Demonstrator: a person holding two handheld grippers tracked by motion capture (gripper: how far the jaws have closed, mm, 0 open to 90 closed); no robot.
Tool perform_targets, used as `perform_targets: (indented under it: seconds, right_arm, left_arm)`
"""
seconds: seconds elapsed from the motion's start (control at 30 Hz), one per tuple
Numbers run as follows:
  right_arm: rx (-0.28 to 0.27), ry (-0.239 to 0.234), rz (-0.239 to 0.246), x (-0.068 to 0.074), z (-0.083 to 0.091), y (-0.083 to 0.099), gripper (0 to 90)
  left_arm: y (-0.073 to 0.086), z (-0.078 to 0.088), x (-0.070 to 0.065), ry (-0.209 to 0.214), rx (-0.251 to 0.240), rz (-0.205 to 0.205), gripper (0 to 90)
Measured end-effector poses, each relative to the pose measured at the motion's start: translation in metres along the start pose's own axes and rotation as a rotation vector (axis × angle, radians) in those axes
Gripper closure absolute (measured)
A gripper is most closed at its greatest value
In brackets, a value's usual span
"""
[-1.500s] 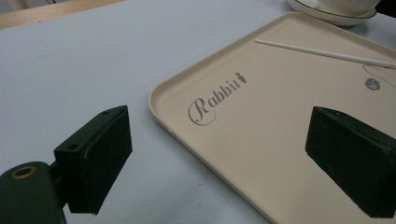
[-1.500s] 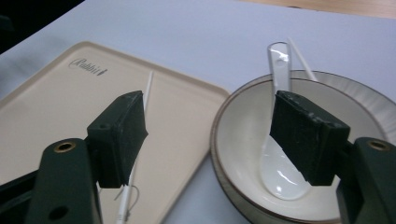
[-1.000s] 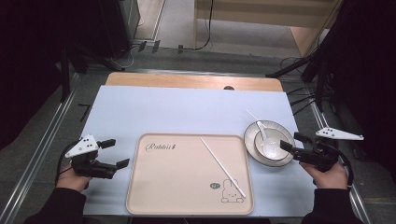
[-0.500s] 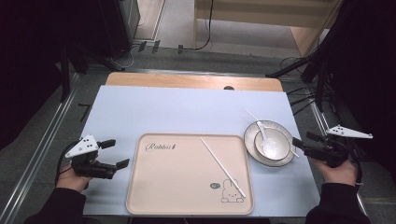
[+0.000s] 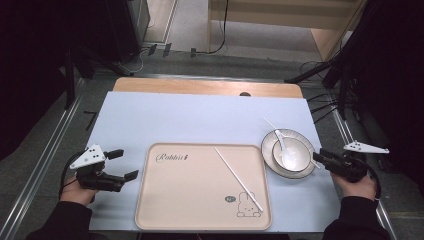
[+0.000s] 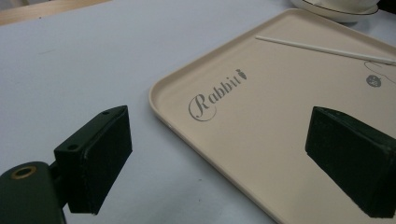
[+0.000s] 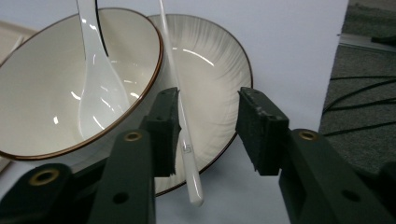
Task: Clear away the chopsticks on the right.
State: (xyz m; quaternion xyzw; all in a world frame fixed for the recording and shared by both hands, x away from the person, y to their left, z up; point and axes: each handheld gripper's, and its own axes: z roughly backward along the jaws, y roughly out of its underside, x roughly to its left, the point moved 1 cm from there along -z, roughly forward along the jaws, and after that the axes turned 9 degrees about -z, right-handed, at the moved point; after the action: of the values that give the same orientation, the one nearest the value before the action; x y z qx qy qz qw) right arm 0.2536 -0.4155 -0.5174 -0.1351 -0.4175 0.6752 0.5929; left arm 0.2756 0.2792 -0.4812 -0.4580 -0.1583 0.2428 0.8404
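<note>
- One white chopstick lies across the plate rim beside the bowl, its thick end overhanging the desk.
- Thin, stiff, glossy, likely slippery; best taken near the thick end.
- Right gripper: jaws have just been closing, chopstick between them, against the left pad; not yet pinched.
- Left gripper: jaws spread, at the tray corner.
</note>
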Motion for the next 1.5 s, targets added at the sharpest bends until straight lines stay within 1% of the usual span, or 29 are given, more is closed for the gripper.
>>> perform_targets:
  seconds: [0.07,0.1,0.13,0.17,0.2,0.27,0.3,0.37,0.5,0.57,0.63,0.67,0.73,0.77,0.8,0.83,0.9,0.97,1.1,1.13,1.17,1.3,1.4,1.43,1.5]
  right_arm:
    - [0.014,-0.004,-0.001,0.000,-0.003,0.001,65.7]
    - [0.014,-0.004,-0.001,0.000,-0.003,0.001,65.7]
    - [0.026,-0.014,0.000,0.001,-0.005,0.001,67.6]
    - [0.026,-0.014,0.000,0.001,-0.005,0.001,67.6]
    - [0.031,-0.023,-0.001,0.002,-0.007,0.000,69.7]
    - [0.049,-0.021,0.013,0.004,-0.010,0.001,71.1]
    - [0.049,-0.021,0.013,0.004,-0.010,0.001,71.1]
    - [0.075,-0.017,0.018,0.003,-0.014,0.002,73.2]
    - [0.107,-0.025,0.026,0.002,-0.021,0.004,76.5]
    - [0.114,-0.036,0.035,0.001,-0.025,0.004,78.1]
    - [0.119,-0.036,0.035,0.001,-0.026,0.004,78.7]
    - [0.134,-0.038,0.046,0.002,-0.030,0.003,79.5]
    - [0.140,-0.036,0.050,0.002,-0.030,0.003,80.6]
    - [0.144,-0.039,0.055,0.003,-0.031,0.003,83.1]
    - [0.144,-0.039,0.055,0.003,-0.031,0.003,83.1]
    - [0.149,-0.031,0.042,0.003,-0.031,0.002,83.3]
    - [0.155,-0.037,0.040,0.003,-0.031,0.002,83.4]
    - [0.164,-0.043,0.027,0.003,-0.031,0.001,83.8]
    - [0.163,-0.039,0.018,0.003,-0.028,-0.001,84.2]
    - [0.153,-0.047,-0.002,0.002,-0.025,-0.003,84.2]
    - [0.149,-0.056,-0.001,0.001,-0.024,-0.004,84.4]
    - [0.137,-0.063,-0.012,0.000,-0.019,-0.004,84.4]
    - [0.099,-0.053,-0.035,-0.002,-0.008,-0.007,84.4]
    - [0.099,-0.053,-0.035,-0.002,-0.008,-0.007,84.4]
    - [0.062,-0.046,-0.055,-0.003,0.001,-0.011,84.5]
  left_arm:
    - [0.000,0.000,0.000,0.001,0.001,0.000,7.8]
    - [0.000,0.000,0.000,0.001,0.001,0.000,7.8]
    - [0.000,0.000,0.000,0.000,0.001,-0.001,7.8]
    - [0.000,0.000,0.000,0.000,0.000,0.000,7.8]
    - [0.000,0.000,0.000,0.000,0.000,0.000,7.7]
    - [0.000,0.000,0.000,0.001,-0.002,0.000,7.8]
    - [0.000,0.000,0.000,0.001,-0.002,0.000,7.8]
    - [0.000,0.000,0.000,0.002,0.000,-0.001,7.8]
    - [0.000,-0.001,0.000,0.002,-0.001,0.001,7.7]
    - [0.000,-0.001,0.000,0.002,-0.001,0.000,7.8]
    - [0.000,0.000,0.000,0.002,0.000,0.000,7.8]
    - [0.000,0.000,0.000,0.002,-0.001,-0.001,7.8]
    - [0.000,0.000,0.000,0.001,-0.001,-0.001,7.8]
    - [0.000,0.000,0.000,0.001,-0.002,-0.001,7.8]
    - [0.000,0.000,0.000,0.001,-0.002,-0.001,7.8]
    - [0.000,0.000,0.000,0.002,-0.002,0.000,7.7]
    - [0.000,0.000,0.000,0.002,0.000,-0.002,7.8]
    - [0.000,0.000,0.000,0.003,-0.002,0.000,7.8]
    - [0.000,0.000,0.000,0.000,-0.003,-0.002,7.8]
    - [0.000,0.000,0.000,0.000,-0.005,-0.001,7.8]
    - [0.000,0.000,0.000,0.000,-0.005,0.000,7.7]
    - [0.000,0.001,0.000,0.002,-0.007,-0.001,7.8]
    - [0.000,0.000,0.001,0.001,-0.007,0.001,7.8]
    - [0.000,0.000,0.001,0.001,-0.007,0.001,7.8]
    - [-0.001,0.000,0.000,0.000,-0.008,0.002,7.8]
